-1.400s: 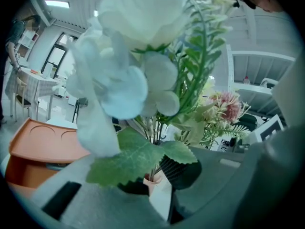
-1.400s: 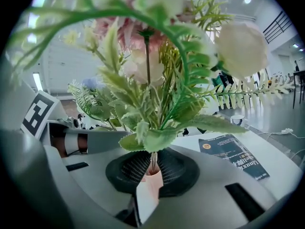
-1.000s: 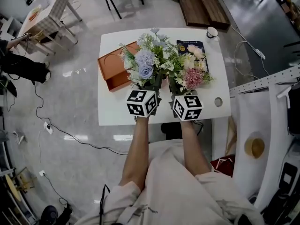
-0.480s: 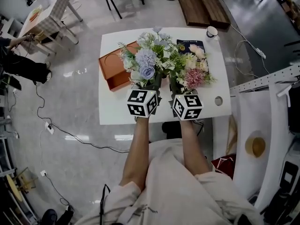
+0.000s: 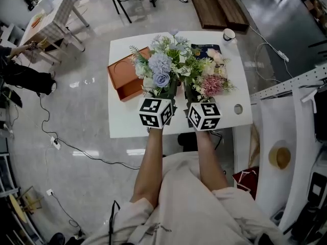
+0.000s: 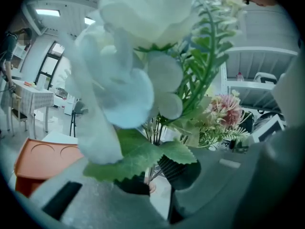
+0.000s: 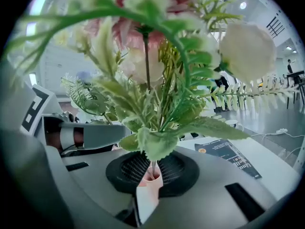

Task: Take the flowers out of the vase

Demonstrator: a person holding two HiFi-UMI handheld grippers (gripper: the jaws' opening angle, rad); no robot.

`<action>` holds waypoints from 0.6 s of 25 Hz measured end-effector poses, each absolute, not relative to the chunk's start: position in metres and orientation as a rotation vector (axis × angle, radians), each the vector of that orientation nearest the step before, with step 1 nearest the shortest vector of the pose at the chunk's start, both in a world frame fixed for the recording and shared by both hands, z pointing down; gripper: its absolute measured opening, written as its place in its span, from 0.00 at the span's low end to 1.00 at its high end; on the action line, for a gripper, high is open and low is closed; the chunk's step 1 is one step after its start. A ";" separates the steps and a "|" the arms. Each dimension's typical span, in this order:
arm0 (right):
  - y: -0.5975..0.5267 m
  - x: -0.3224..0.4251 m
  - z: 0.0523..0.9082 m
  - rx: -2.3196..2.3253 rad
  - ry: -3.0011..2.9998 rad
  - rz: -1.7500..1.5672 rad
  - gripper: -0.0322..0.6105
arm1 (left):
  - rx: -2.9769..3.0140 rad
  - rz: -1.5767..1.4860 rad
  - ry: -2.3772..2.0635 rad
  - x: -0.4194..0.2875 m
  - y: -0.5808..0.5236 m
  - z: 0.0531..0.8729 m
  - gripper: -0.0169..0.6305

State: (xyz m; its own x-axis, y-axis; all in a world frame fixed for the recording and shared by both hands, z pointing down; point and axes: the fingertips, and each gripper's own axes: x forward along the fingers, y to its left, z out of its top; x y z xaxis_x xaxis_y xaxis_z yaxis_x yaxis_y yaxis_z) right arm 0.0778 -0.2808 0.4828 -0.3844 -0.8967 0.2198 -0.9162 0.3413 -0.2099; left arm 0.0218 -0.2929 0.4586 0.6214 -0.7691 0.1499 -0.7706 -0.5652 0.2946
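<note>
1. Left claw [image 6: 152,176] is clamped on the stems of the artificial blue-and-white flower bunch [image 5: 159,70].
2. Right claw [image 7: 151,174] is clamped on the artificial pink-and-cream flower bunch [image 5: 209,80], with the pale pink tube [image 7: 148,184] at its stem base between the pads.
3. Both bunches are upright, side by side over the white rectangular tabletop [image 5: 127,119].
4. The orange plastic tray [image 5: 121,80] sits to their left.

Can't read booklet [image 5: 204,48] print. Can't see stem bases behind marker cubes [image 5: 155,112] in head view. Close up, blurred and cropped at top: blue bouquet [image 6: 124,80], pink bouquet [image 7: 128,32].
</note>
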 end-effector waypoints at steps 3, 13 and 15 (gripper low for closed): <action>-0.281 0.077 0.481 1.708 -2.521 0.447 0.11 | 2.520 0.002 -1.240 0.020 -0.295 0.457 0.10; -0.283 0.080 0.475 1.699 -2.524 0.440 0.11 | 2.538 -0.002 -1.244 0.021 -0.297 0.450 0.10; -0.283 0.080 0.475 1.694 -2.524 0.442 0.11 | 2.540 -0.006 -1.244 0.021 -0.296 0.448 0.10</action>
State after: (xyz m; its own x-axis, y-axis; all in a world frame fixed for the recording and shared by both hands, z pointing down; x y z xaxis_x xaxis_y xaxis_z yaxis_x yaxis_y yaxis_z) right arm 0.0800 -0.2829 0.4748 -0.3902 -0.8951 0.2157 -0.9152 0.3513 -0.1976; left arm 0.0210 -0.2965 0.4483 0.6227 -0.7712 0.1321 -0.7700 -0.5740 0.2788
